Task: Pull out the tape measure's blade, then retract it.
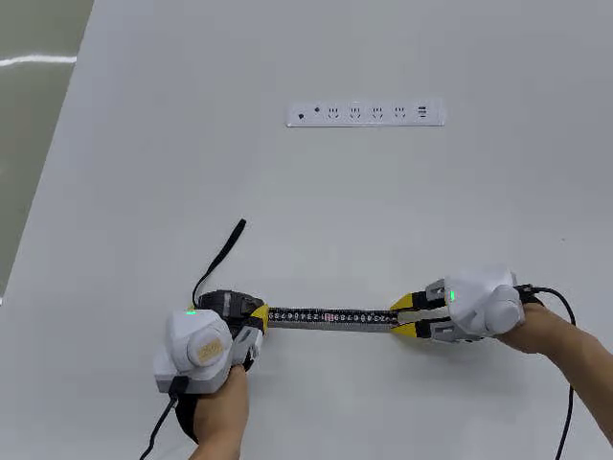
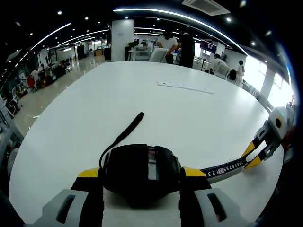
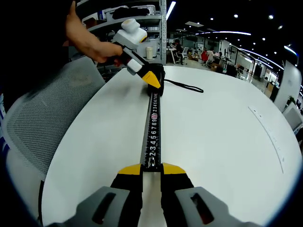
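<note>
The black tape measure case (image 1: 230, 305) rests on the white table (image 1: 316, 201), with my left gripper (image 1: 251, 322) shut on its sides; the case (image 2: 140, 171) sits between the yellow-tipped fingers (image 2: 90, 173). Its black wrist strap (image 1: 219, 257) trails away from the case. The blade (image 1: 330, 317) runs out to the right, numbers facing up. My right gripper (image 1: 401, 316) is shut on the blade's end. In the right gripper view the blade (image 3: 153, 135) stretches from my right gripper (image 3: 151, 169) to the case (image 3: 156, 81).
A white power strip (image 1: 366, 113) lies farther back on the table. A cable (image 1: 565, 316) trails from the right gripper. In the right gripper view a grey mesh chair (image 3: 47, 123) stands off the table's edge. People stand in the far background.
</note>
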`<action>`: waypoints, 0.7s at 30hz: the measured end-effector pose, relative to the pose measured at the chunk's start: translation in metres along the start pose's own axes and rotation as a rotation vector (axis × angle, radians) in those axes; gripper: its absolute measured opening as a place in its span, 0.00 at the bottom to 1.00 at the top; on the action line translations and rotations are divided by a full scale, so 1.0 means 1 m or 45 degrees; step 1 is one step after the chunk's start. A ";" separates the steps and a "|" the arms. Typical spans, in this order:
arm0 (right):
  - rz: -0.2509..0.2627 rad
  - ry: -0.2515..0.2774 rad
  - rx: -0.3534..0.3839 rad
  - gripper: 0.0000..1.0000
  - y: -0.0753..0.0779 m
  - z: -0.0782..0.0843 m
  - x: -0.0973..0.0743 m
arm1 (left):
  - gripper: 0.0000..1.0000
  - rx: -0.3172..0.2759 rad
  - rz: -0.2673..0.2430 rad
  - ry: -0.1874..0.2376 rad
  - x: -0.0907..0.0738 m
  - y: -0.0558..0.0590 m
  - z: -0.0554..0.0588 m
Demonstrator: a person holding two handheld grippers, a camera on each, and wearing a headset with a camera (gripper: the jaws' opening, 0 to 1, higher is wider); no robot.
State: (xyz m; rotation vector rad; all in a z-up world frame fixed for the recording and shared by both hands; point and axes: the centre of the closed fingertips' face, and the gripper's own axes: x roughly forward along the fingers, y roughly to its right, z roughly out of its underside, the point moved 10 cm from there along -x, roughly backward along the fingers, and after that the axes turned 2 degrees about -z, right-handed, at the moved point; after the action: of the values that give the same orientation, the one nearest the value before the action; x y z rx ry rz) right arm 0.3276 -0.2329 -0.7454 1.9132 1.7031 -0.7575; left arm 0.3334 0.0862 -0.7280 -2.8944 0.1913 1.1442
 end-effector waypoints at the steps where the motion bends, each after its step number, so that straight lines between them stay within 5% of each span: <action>1: -0.002 0.003 0.001 0.12 0.000 -0.001 0.002 | 0.61 -0.001 0.001 0.000 0.000 0.000 0.000; 21: -0.002 0.032 0.004 0.12 0.003 -0.017 0.019 | 0.61 -0.013 0.006 0.002 -0.001 -0.001 0.000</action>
State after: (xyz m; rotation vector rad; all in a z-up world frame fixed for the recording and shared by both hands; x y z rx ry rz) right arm 0.3338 -0.2079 -0.7462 1.9309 1.7196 -0.7401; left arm 0.3328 0.0868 -0.7274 -2.9051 0.1926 1.1467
